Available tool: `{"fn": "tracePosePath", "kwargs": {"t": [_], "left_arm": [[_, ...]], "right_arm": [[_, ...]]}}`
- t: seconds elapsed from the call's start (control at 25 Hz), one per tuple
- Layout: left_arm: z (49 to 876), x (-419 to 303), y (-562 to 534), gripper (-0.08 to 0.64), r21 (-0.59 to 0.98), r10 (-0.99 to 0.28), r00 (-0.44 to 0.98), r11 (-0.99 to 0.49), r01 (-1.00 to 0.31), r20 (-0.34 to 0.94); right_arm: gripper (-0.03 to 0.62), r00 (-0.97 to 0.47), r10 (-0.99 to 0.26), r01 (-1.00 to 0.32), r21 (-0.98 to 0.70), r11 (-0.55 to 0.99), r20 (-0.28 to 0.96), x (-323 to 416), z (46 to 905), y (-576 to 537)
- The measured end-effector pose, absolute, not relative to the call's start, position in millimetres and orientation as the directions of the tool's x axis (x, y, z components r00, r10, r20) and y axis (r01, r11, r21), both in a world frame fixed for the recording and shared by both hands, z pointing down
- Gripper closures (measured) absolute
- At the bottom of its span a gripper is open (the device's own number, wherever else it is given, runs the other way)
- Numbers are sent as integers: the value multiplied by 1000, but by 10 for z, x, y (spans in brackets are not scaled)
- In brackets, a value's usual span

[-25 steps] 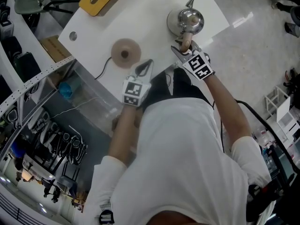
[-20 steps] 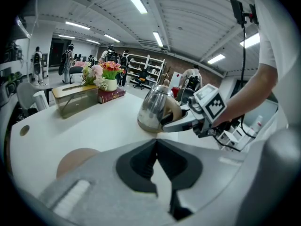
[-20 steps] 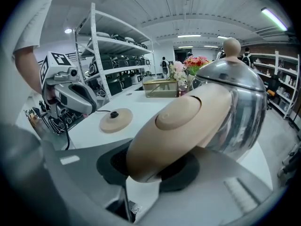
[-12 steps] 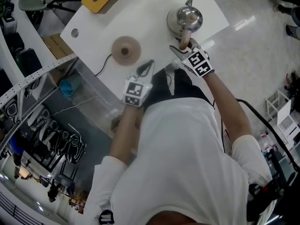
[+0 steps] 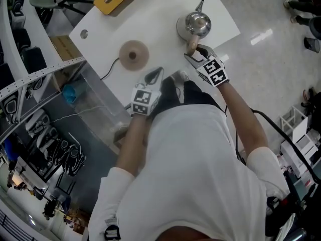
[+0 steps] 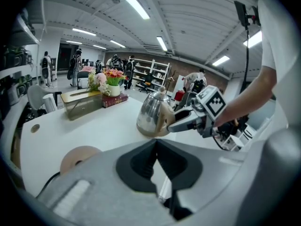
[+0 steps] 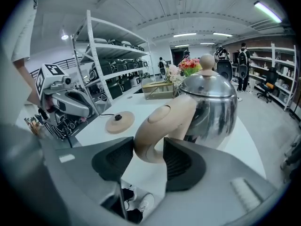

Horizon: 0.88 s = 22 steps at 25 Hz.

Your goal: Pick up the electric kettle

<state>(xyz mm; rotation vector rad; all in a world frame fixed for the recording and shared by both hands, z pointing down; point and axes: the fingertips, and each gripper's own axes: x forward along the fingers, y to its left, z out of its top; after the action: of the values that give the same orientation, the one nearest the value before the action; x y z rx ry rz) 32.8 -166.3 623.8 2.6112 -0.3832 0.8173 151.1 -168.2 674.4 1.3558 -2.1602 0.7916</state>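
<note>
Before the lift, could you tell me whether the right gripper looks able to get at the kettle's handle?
Probably yes: the kettle's handle already lies between the fingers of the right gripper, which have just been opening and are not clamping it; nothing stands between.

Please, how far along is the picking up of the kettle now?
Done: the right gripper is at the shiny steel electric kettle, with its beige handle between the jaws. In hand: those jaws have just been opening, so nothing is clamped; the kettle stands on the white table, apart from its round beige base. Still to do: close on the handle and lift. The left gripper is shut and empty.
</note>
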Motion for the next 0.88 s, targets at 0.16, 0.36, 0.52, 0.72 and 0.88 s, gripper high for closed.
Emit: {"fn": "tracePosePath", "kwargs": {"t": [0.16,0.36,0.52,0.72,0.88], "left_arm": [[6147,342,-1608,557,255,-181,793,-885,-390,582],[6107,381,-1546,557,255,-228,786,-862,-437,574],[6043,412,-1489,557,256,-266,777,-842,-476,571],[5985,382,-1350,557,244,-324,755,-810,-533,570],[6005,360,-1211,557,238,-365,734,-783,-575,573]], "right_arm": [[390,-399,-646,-912,-206,356,651,1553,6643,-1593],[404,-411,-645,-903,-191,385,644,1576,6541,-1503],[427,-424,-640,-896,-196,398,640,1632,6456,-1421],[488,-452,-631,-881,-203,428,631,1651,6337,-1278],[517,-492,-610,-853,-205,480,621,1541,6299,-1178]]}}
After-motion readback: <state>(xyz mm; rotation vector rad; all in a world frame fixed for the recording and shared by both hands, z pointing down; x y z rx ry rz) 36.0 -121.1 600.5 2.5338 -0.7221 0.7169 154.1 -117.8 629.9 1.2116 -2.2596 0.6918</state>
